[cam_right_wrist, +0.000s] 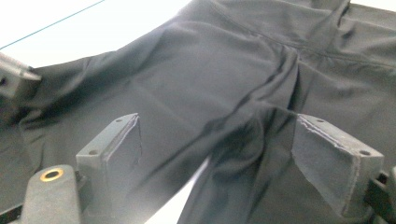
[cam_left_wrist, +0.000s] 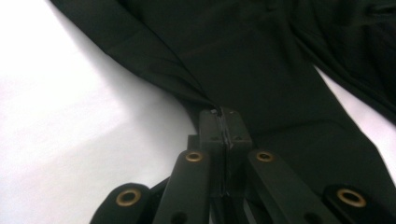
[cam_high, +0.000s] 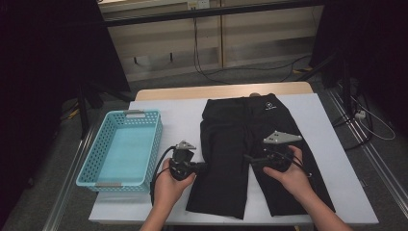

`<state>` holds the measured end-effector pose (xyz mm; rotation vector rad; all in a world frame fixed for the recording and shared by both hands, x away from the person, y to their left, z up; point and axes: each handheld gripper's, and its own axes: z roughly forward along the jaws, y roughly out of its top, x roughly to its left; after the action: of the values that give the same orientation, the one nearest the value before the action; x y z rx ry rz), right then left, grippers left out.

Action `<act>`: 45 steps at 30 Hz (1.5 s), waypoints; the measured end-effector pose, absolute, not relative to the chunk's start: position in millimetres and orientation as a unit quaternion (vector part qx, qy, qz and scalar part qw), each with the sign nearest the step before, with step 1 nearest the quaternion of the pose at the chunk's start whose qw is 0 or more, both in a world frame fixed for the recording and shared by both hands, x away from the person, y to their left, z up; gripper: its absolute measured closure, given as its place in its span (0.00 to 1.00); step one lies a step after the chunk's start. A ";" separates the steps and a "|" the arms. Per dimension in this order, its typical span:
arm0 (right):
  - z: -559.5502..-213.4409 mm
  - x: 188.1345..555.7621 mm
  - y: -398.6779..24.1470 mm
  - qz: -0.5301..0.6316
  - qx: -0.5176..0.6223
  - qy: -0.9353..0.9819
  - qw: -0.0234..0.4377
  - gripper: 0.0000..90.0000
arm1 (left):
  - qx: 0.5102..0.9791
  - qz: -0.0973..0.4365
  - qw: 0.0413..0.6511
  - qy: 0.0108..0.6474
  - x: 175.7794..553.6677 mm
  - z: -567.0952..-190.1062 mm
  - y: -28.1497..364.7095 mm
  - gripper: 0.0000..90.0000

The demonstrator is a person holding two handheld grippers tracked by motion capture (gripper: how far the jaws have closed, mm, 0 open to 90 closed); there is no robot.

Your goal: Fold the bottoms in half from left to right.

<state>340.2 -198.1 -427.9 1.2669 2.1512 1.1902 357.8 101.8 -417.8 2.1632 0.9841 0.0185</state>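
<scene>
I see the table (cam_high: pixel 183 113) taking up the middle of the high view, its white top running from the centre down to the bottom edge. On it, right of centre, I have the black shorts (cam_high: pixel 250 144) laid flat, waistband toward the top of the frame and both legs pointing down toward the lower edge. Left of centre sits the light blue basket (cam_high: pixel 154 144), well apart from the shorts.

My left gripper (cam_high: pixel 198 166) is in the lower middle of the high view, at the outer edge of the left-hand leg. In the left gripper view its pads (cam_left_wrist: pixel 225 128) meet in the centre of the frame, pressed together on the hem edge of the shorts (cam_left_wrist: pixel 261 70), with the white tabletop filling the left side.

My right gripper (cam_high: pixel 250 159) lies over the shorts near the crotch, right of centre in the high view. In the right gripper view its two pads (cam_right_wrist: pixel 119 140) stand wide apart at the lower left and lower right, with the crotch seam of the shorts (cam_right_wrist: pixel 210 79) between them; I see no pad pressing the fabric.
</scene>
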 end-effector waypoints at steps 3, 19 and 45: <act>-427.9 347.7 -192.9 0.420 0.451 0.764 0.190 0.17 | 0.845 0.003 0.377 0.380 357.5 -417.5 98.9 1.00; -426.3 375.0 -167.0 0.423 0.447 0.763 0.196 0.15 | 0.843 -0.002 0.385 0.375 358.2 -418.6 93.5 1.00; -436.7 392.3 -128.4 0.429 0.436 0.770 0.180 0.14 | 0.846 -0.010 0.393 0.359 352.8 -422.6 79.6 1.00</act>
<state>392.3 -128.4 -436.7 1.2331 2.1751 1.2129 352.8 79.6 -422.6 2.1479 0.9115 -0.0243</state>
